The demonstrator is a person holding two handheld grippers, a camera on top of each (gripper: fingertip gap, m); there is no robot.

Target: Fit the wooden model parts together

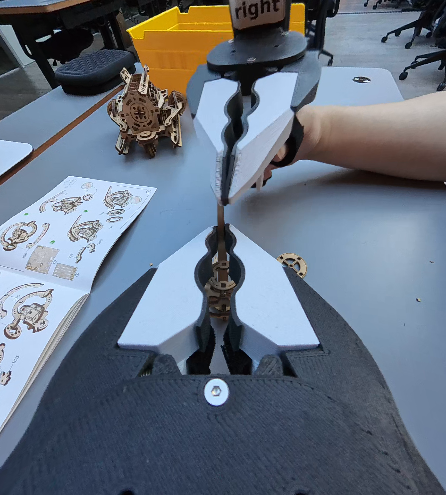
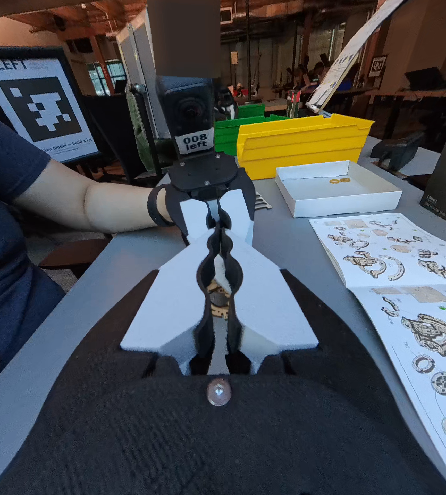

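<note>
In the left wrist view my left gripper (image 1: 219, 228) is shut on a thin wooden part (image 1: 218, 284) with cut-out holes, seen edge-on and held above the grey table (image 1: 350, 241). A narrow strip (image 1: 220, 215) of it sticks out past the fingertips. My right gripper (image 1: 223, 201) comes in from the far side and is shut on the end of that strip, tip to tip with the left. In the right wrist view my right gripper (image 2: 220, 232) meets the left gripper (image 2: 217, 222), and the wooden part (image 2: 217, 297) shows through the gap. I cannot tell whether it is one piece or two.
A partly built wooden model (image 1: 144, 112) stands at the far left. A half-round wooden part (image 1: 292, 265) lies by my left gripper. An open instruction booklet (image 1: 55, 241) lies on the left. A yellow bin (image 2: 302, 146), a green bin (image 2: 227, 134) and a white box (image 2: 337, 203) holding two yellow rings (image 2: 339, 181) stand at the back.
</note>
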